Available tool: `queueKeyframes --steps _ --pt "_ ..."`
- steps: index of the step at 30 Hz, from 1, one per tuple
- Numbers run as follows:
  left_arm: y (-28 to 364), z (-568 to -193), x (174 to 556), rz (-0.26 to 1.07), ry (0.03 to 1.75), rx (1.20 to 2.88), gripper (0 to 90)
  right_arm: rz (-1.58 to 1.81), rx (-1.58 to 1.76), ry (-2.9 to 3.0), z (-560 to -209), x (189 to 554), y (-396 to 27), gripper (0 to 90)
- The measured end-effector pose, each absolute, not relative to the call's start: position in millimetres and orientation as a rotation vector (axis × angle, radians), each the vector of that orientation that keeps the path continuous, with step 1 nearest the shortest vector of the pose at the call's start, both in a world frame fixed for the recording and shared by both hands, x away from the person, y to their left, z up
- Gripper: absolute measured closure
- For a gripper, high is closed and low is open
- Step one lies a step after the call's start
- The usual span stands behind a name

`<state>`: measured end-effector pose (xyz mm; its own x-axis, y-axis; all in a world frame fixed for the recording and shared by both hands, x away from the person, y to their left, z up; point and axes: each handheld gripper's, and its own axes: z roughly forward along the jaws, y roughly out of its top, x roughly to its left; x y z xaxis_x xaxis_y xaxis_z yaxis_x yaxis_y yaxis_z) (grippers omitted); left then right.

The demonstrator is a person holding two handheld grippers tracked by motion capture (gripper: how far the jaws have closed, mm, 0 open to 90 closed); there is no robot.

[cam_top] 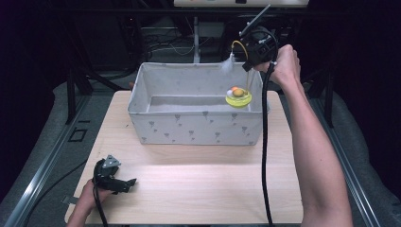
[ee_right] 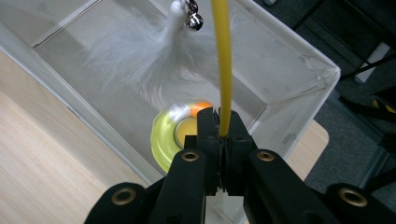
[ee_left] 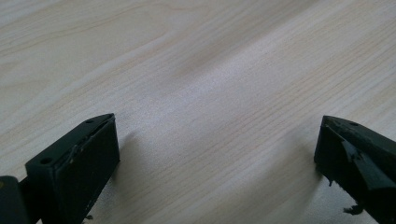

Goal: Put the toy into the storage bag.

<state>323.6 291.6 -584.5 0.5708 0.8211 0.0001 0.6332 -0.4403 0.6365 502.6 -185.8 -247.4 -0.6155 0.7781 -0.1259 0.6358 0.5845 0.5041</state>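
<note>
A cat toy hangs over the grey fabric box [cam_top: 194, 126]: a yellow-green round base [cam_top: 239, 98] with an orange ball, a thin yellow wand [ee_right: 222, 65] rising from it, and a white feather [ee_right: 140, 51] with a small bell at the wand's end. My right gripper [cam_top: 249, 65] is shut on the wand above the box's right end; in the right gripper view its jaws [ee_right: 223, 135] pinch the yellow stem, with the base [ee_right: 168, 137] below inside the box. My left gripper [cam_top: 126, 183] rests at the table's near left, jaws wide apart over bare wood [ee_left: 210, 93], holding nothing.
The box stands at the table's far half, patterned with small hearts, its inside pale and bare apart from the toy. A black cable [cam_top: 265, 151] trails from the right gripper down across the table. Dark frames and floor rails surround the wooden table [cam_top: 198, 189].
</note>
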Motion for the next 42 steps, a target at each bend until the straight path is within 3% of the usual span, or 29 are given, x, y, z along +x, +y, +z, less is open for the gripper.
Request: queueKeyframes --steps 42 --pt "291.4 -584.7 324.0 0.416 1.157 2.212 0.0 0.542 1.219 2.572 -340.7 507.6 -209.6 88.7"
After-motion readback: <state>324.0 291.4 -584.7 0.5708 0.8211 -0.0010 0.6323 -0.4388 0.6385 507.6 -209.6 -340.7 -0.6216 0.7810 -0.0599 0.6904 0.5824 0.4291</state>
